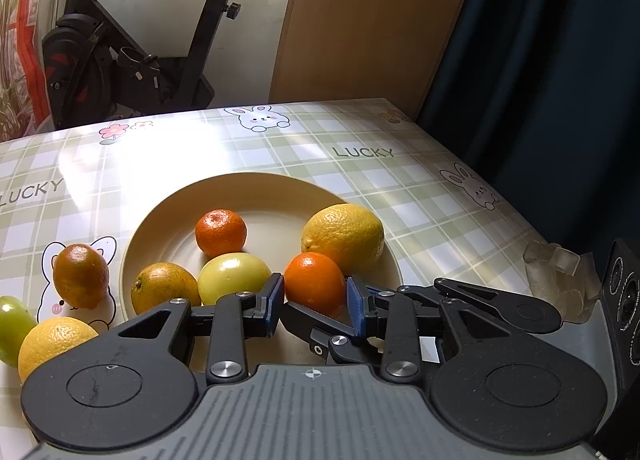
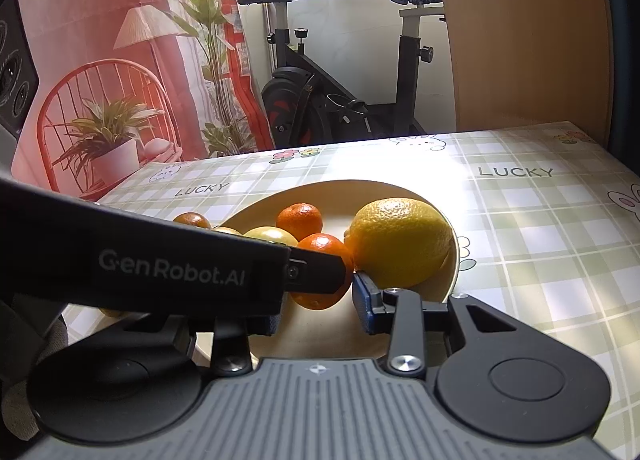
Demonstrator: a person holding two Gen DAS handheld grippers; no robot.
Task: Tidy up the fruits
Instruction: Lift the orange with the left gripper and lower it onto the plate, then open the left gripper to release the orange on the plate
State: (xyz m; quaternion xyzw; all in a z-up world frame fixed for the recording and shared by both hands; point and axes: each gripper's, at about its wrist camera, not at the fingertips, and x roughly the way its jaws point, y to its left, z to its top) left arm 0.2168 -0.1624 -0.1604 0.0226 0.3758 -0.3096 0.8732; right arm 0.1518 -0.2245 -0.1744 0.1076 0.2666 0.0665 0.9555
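A cream plate (image 1: 256, 184) holds a mandarin (image 1: 221, 232), a pale yellow-green fruit (image 1: 234, 278), a greenish orange fruit (image 1: 164, 288) and a big lemon (image 1: 344, 234) on its right rim. My left gripper (image 1: 315, 304) has its blue pads pressed on both sides of an orange (image 1: 314, 284) at the plate's near edge. My right gripper (image 2: 316, 312) stands open around the same orange (image 2: 322, 252); its right pad (image 2: 364, 300) sits just under the lemon (image 2: 400, 244). The left gripper's black housing (image 2: 172, 272) hides the right gripper's left finger.
Left of the plate on the checked tablecloth (image 1: 420, 196) lie a brownish orange fruit (image 1: 81, 276), a yellow lemon (image 1: 52, 340) and a green fruit (image 1: 12, 328). A clear plastic piece (image 1: 556, 276) sits near the right edge. An exercise bike (image 2: 320, 100) stands beyond the table.
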